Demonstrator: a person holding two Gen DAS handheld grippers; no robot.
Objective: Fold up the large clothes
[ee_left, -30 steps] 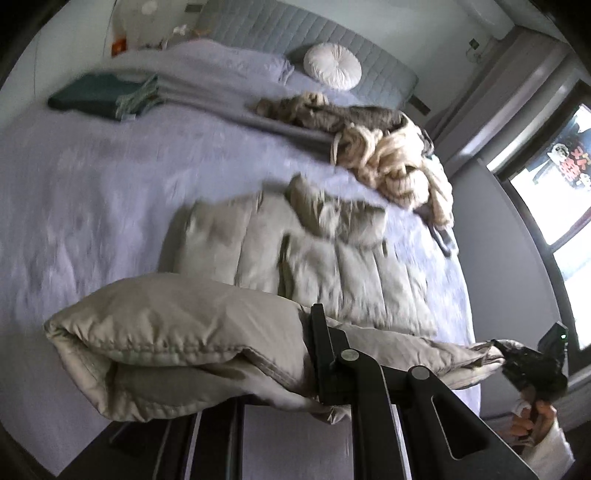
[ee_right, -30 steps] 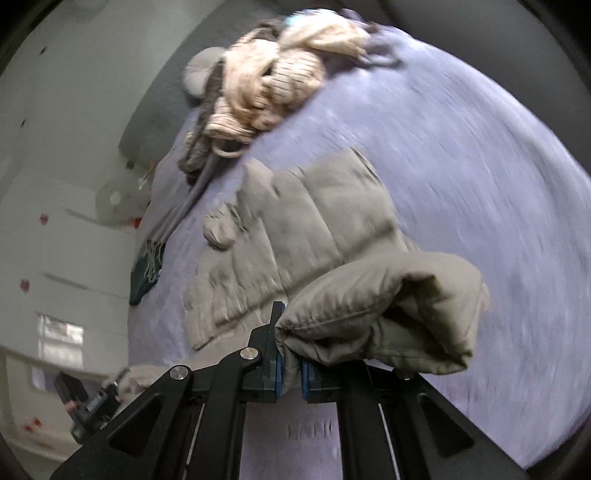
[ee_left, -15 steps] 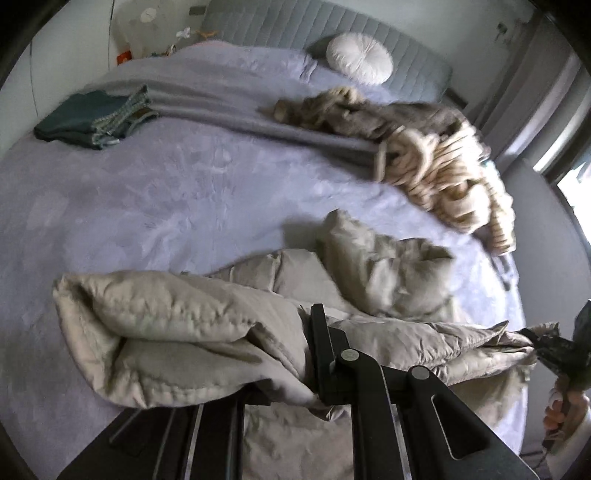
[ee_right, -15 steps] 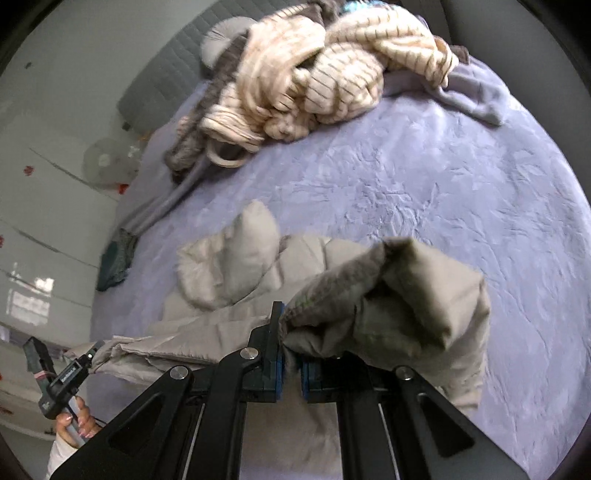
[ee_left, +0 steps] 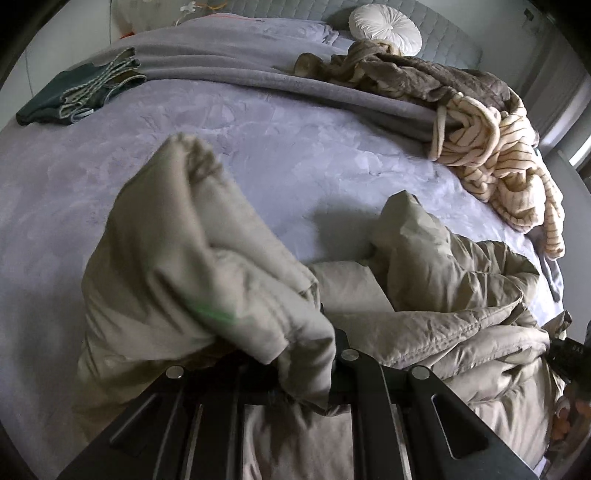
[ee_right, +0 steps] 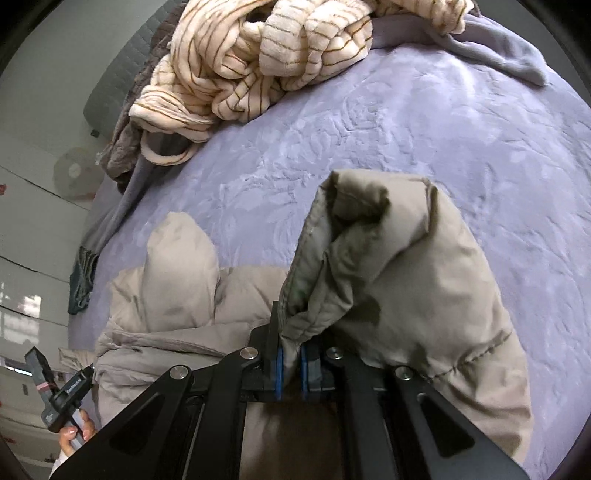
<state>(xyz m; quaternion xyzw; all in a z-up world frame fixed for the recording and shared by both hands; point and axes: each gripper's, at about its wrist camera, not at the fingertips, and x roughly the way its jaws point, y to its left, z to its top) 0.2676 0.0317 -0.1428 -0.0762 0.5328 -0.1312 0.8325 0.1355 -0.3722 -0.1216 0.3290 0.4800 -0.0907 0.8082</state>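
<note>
A beige padded jacket (ee_left: 443, 295) lies bunched on the lavender bed cover (ee_left: 277, 147). My left gripper (ee_left: 317, 354) is shut on one edge of it, and the pinched fabric billows up and to the left (ee_left: 177, 258), hiding the fingertips. In the right wrist view the same jacket (ee_right: 177, 280) trails off to the left. My right gripper (ee_right: 290, 365) is shut on another edge between its blue pads (ee_right: 279, 369), and a thick fold (ee_right: 399, 288) stands up to the right. Each view shows the other gripper held by a hand at its lower edge.
A striped cream robe (ee_left: 498, 155) over a brown blanket (ee_left: 424, 77) is heaped at the far right of the bed. A folded dark green garment (ee_left: 70, 96) lies far left. A round white cushion (ee_left: 384, 27) leans on the grey headboard. The bed edge (ee_left: 554, 280) runs along the right.
Both grippers have carried their jacket edges forward over the bed and lower. The flat quilted body has bunched up, and the held folds now stand upright instead of hanging sideways.
</note>
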